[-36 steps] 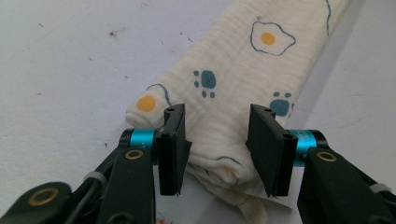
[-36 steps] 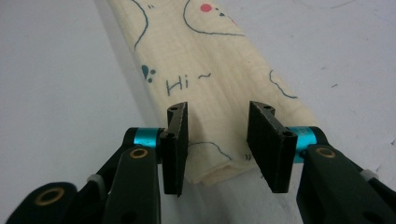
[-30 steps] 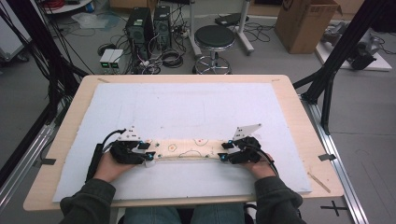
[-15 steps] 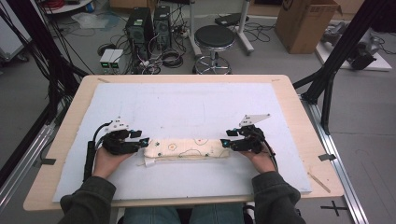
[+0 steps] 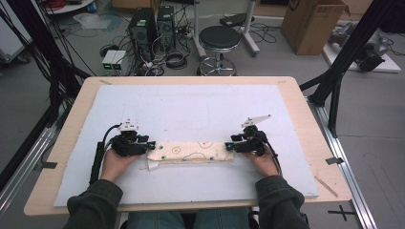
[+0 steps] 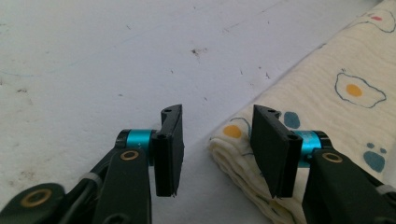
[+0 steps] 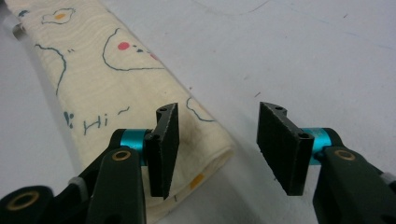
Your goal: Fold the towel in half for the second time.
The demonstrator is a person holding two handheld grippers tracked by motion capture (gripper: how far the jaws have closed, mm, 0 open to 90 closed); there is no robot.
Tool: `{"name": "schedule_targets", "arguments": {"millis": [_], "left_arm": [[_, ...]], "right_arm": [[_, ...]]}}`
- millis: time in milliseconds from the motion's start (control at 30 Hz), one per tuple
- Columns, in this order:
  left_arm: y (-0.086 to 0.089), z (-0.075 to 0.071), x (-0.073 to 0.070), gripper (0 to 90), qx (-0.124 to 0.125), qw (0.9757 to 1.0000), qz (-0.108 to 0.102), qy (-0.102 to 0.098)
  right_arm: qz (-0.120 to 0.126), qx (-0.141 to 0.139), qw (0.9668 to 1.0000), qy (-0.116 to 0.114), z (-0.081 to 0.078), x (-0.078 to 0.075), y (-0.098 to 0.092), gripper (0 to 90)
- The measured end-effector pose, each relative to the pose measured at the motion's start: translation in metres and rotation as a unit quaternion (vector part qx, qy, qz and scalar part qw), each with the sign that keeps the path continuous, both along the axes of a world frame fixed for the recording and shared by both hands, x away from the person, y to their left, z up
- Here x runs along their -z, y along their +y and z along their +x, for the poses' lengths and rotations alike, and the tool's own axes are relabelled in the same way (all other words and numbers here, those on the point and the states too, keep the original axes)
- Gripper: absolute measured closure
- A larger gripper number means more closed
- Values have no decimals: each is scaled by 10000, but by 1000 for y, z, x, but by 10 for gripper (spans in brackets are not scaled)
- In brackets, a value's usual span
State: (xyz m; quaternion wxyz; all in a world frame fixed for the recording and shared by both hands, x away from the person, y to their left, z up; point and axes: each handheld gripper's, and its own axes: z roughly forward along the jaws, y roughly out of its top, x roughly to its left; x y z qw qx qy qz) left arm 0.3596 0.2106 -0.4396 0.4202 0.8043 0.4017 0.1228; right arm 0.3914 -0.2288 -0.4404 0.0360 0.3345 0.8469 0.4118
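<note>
A cream cloth (image 5: 191, 152) printed with fried eggs and line drawings lies folded into a long strip on the white mat (image 5: 200, 105), near the person's side. My left gripper (image 5: 152, 145) is at its left end and my right gripper (image 5: 232, 143) at its right end, each held in a hand. In the left gripper view the gripper (image 6: 217, 140) is open; its jaws have just been closing, and the corner of the cloth (image 6: 336, 107) lies between them, unpressed. In the right gripper view the gripper (image 7: 217, 140) is open, its left jaw over the end of the cloth (image 7: 107, 84).
The mat covers most of a wooden table (image 5: 315, 124). Beyond the far edge stand a black stool (image 5: 218, 38), computer towers (image 5: 150, 24), cables and a cardboard box (image 5: 313, 24). Black frame posts (image 5: 334, 81) flank the table.
Both grippers have shifted a little away from the person and now sit at the far corners of the cloth's ends. The cloth lies flat in about the same place.
</note>
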Motion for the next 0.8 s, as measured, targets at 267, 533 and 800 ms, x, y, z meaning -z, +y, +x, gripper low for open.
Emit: {"name": "schedule_targets", "arguments": {"millis": [267, 533, 800], "left_arm": [[-2, -1, 2, 649, 155, 9998, 85, 114], [-3, -2, 3, 725, 230, 9996, 17, 152], [-3, -4, 2, 789, 287, 9995, 22, 110]], "right_arm": [[2, -98, 9999, 129, 0, 2, 0, 576], [-19, -283, 9996, 90, -3, 3, 3, 717], [29, -378, 9993, 79, -5, 3, 5, 777]]}}
